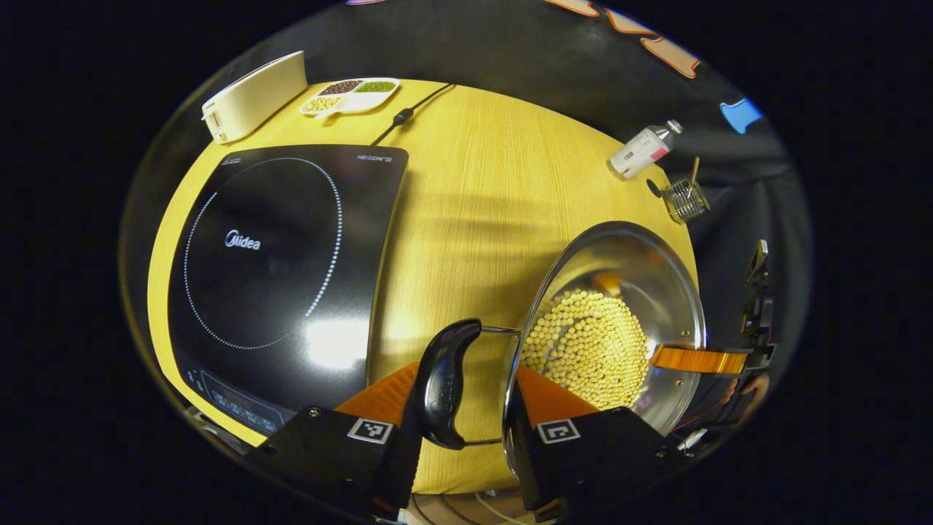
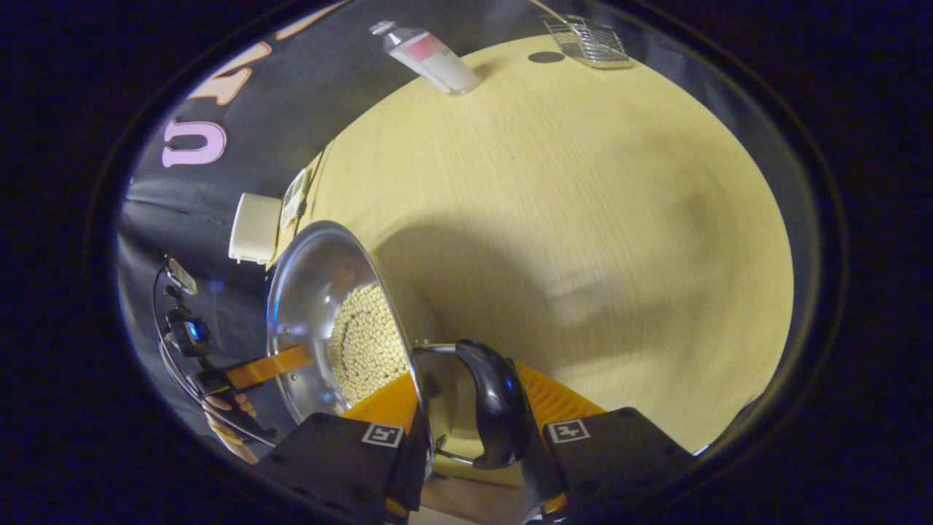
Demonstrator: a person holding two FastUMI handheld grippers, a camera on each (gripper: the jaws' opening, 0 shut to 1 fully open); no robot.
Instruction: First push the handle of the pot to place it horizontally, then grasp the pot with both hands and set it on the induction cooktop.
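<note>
A steel pot (image 1: 619,270) holding yellow beans (image 1: 587,346) sits at the right of the wooden table, with a black handle on each side. My left gripper (image 1: 466,390) is closed around the near black handle (image 1: 446,383), one finger outside it and the other just inside the pot's rim. My right gripper (image 2: 470,401) clamps the opposite black handle (image 2: 496,412) and the pot's wall (image 2: 306,292) the same way. Each gripper appears across the pot in the other view. The black induction cooktop (image 1: 270,255) lies to the left of the pot. Whether the pot's base touches the table is hidden.
A white box (image 1: 251,95), a divided tray of beans (image 1: 350,95) and the cooktop's cable (image 1: 408,113) lie at the table's far edge. A bottle (image 1: 645,149) and a small wire basket (image 1: 685,198) lie beyond the pot. A hand (image 2: 226,415) holds the far gripper.
</note>
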